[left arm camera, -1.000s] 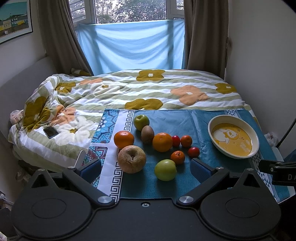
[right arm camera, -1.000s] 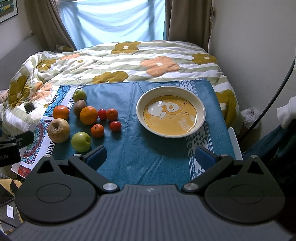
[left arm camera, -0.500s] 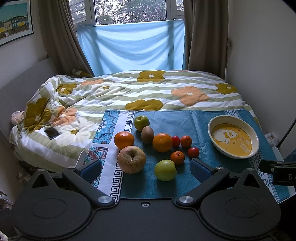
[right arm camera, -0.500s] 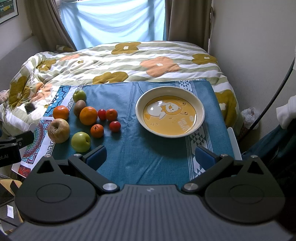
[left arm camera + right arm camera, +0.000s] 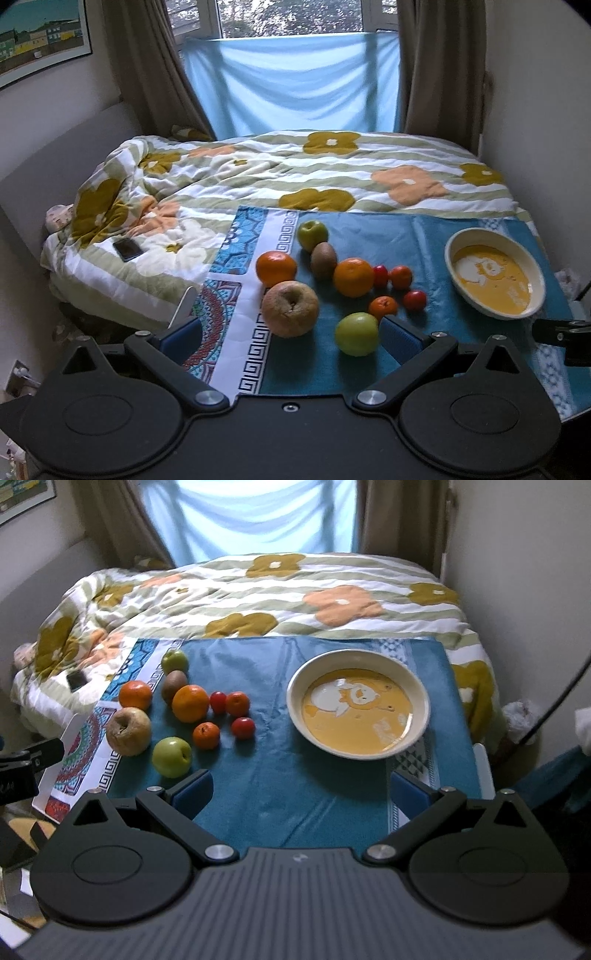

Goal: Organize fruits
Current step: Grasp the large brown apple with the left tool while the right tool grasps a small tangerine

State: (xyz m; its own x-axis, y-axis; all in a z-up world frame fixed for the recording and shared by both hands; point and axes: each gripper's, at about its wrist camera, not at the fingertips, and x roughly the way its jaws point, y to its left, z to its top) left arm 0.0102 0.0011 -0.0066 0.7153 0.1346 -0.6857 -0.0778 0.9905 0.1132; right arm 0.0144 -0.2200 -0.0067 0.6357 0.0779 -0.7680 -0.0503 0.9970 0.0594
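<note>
While both grippers, left gripper point(image 5: 290, 330) and right gripper point(image 5: 301, 788), are held spread and empty, slightly nearer than before, fruits point(image 5: 190, 703) remain unsorted beyond the fingers, outside the bowl point(image 5: 421, 716).

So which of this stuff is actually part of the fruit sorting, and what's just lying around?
Part of the job: green apples, brown wrinkled apple, oranges, kiwi, small red fruits, yellow bowl.

Just lying about: phone, floral duvet, framed picture.
</note>
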